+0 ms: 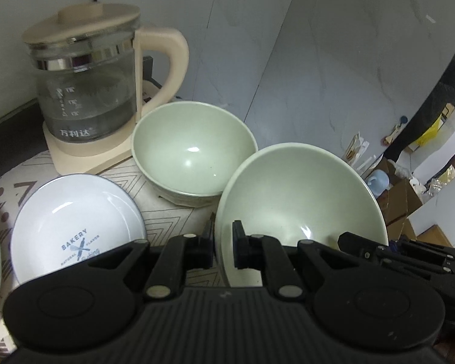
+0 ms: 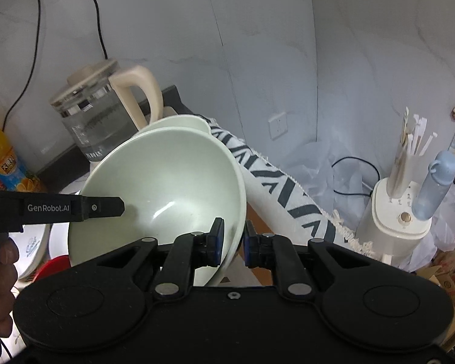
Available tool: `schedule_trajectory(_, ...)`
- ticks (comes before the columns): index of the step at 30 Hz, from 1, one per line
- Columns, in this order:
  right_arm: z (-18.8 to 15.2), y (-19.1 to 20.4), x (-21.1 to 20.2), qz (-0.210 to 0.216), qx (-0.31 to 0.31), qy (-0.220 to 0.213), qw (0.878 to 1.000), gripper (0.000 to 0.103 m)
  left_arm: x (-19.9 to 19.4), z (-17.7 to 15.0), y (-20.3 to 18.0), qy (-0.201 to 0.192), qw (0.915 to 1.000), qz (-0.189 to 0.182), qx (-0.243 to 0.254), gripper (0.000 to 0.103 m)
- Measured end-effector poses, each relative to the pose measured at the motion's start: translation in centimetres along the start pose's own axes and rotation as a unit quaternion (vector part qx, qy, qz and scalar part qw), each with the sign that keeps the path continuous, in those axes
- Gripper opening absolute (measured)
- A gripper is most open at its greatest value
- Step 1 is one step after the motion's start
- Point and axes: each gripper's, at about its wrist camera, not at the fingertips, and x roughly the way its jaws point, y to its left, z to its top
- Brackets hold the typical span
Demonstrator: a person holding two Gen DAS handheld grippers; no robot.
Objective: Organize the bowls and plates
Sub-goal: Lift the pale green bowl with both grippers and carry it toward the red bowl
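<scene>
Pinching one tilted bowl (image 1: 300, 200) rim with both my grippers, left (image 1: 223, 247) and right (image 2: 233, 244), jaws nearly closed, I risk it slipping onto the bowl beyond (image 1: 194, 154).

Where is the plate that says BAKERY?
In the left wrist view the BAKERY plate lies flat on the patterned cloth at lower left, in front of the glass kettle and left of the green bowls.

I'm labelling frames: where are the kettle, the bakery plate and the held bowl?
kettle (image 1: 88, 103), left wrist view, glass body.
bakery plate (image 1: 72, 212), left wrist view, inner face.
held bowl (image 2: 166, 179), right wrist view, inside wall.
</scene>
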Motion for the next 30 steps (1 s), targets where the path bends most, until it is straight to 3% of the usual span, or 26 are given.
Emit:
schedule_trajectory(18,-0.3,1.6,-4.4,0.030,-0.024,-0.045,0.998,0.013,-6.1,-1.2,-0.2,-0.054,0.9976,0.012,-0.041,0.010)
schedule_trajectory(30,-1.1,2.9,-6.0,0.054,-0.040,-0.046,0.997,0.013,-8.9,-3.3,0.0,-0.066,0.9953,0.034,-0.061,0.010)
